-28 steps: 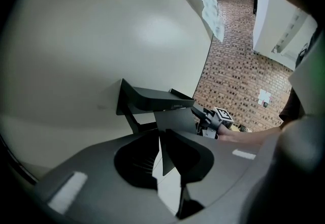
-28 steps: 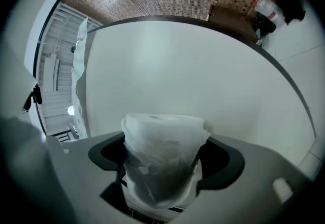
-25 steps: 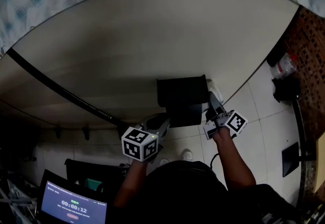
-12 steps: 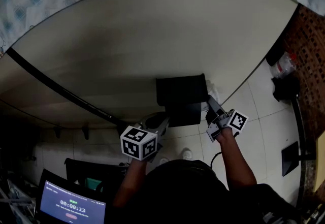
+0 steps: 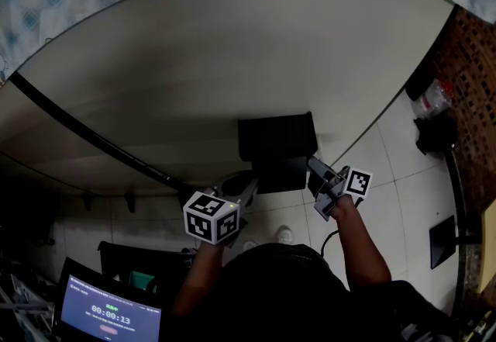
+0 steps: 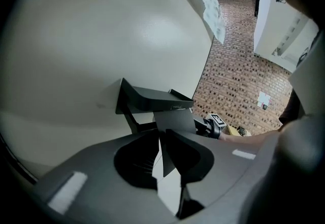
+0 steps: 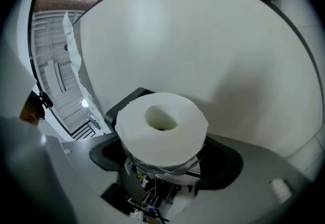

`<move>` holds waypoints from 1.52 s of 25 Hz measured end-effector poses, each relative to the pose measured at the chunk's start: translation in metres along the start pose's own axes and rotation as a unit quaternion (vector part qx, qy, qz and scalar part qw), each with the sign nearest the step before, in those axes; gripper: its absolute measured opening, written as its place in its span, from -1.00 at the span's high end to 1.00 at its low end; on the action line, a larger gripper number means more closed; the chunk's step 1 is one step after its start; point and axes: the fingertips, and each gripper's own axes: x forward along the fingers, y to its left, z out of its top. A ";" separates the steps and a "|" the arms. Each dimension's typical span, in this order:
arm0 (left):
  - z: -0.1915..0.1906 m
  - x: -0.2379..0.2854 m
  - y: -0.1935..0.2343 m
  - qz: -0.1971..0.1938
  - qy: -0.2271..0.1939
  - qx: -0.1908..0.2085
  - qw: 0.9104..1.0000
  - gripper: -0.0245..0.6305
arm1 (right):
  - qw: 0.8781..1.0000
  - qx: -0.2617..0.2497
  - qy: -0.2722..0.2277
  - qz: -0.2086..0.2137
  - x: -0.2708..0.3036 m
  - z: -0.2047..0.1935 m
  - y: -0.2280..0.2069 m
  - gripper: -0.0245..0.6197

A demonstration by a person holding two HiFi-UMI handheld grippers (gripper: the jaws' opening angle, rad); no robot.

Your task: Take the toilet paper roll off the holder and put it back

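We hold the roll [image 7: 161, 134] in the right claw [image 7: 163, 159], clamped across its likely soft, light sides just off the right end of the holder [image 6: 152, 97], squeezing gently lest it crush, while the left claw [image 6: 160, 153] pinches the holder's flap [image 6: 173, 125].

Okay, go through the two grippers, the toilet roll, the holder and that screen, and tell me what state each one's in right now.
Left gripper, shut on the flap.
Right gripper, shut on the roll.
Roll, held end-on between the jaws, core hole looks empty, seemingly off the holder.
Holder, fixed to the wall, its flap gripped.
Screen, on, showing a timer.
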 end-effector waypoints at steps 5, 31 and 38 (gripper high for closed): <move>0.001 0.001 -0.001 -0.001 0.000 0.000 1.000 0.73 | 0.999 -0.004 0.030 0.012 0.013 -0.005 0.002 -0.31; 0.001 -0.001 -0.002 -0.014 0.000 -0.003 1.000 0.71 | 0.987 -0.021 0.140 0.079 0.049 -0.057 0.005 -0.32; 0.001 -0.001 -0.001 -0.015 0.001 0.002 1.000 0.71 | 0.985 -0.047 0.155 0.060 0.048 -0.059 -0.005 -0.44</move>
